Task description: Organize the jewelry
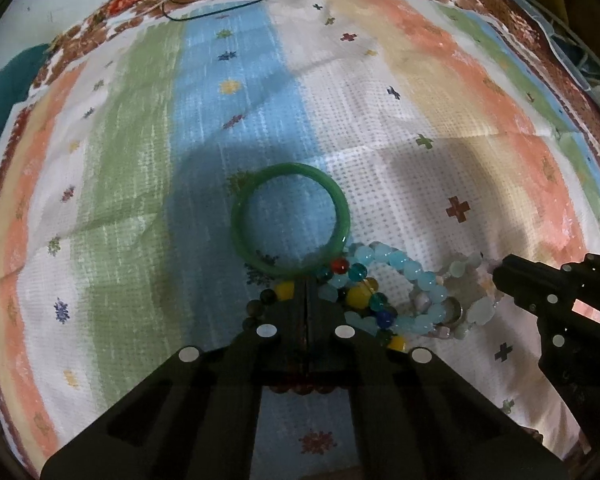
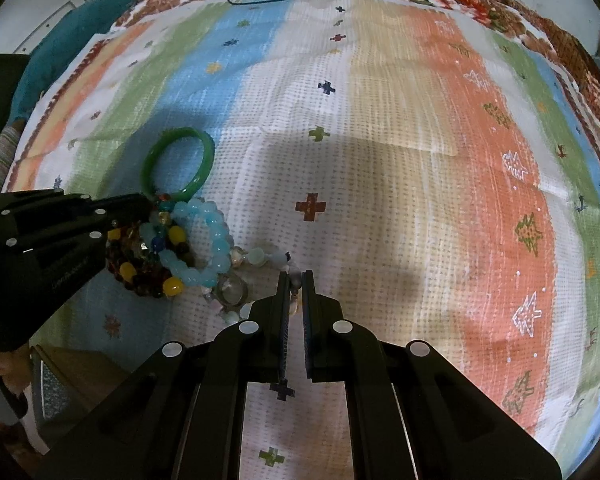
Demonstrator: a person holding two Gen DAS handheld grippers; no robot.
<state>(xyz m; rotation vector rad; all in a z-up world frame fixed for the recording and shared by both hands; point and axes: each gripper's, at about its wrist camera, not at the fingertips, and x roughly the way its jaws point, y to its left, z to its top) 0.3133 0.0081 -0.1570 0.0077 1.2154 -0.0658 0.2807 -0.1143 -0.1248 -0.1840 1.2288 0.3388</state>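
Jewelry heap, 1 lot, read left to right in my left wrist view.

Item 1: green bangle (image 1: 290, 218), lying flat at frame centre, its near rim at the tips of my left gripper (image 1: 307, 280). I read those fingers as pressed together on the rim or a bead beside it; which one, I cannot tell.

Item 2: dark multicoloured bead bracelet (image 1: 364, 300), just right of the tips, partly under the gripper, tangled with item 3.

Item 3: pale blue bead bracelet (image 1: 416, 280), looped toward lower right, touching the bangle.

Item 4: whitish bead strand (image 1: 472, 292) with a metal ring (image 1: 454, 312), farthest right. My right gripper (image 2: 296, 280) has it between narrow fingers; a small gap shows, so a firm hold is my judgement only.

Relation that counts: the heap runs left to right between my 2 tools, so each should draw outward along that line.

Room: striped cloth (image 1: 140, 160) lies open across the upper frame; its edge sits lower left in the right wrist view.
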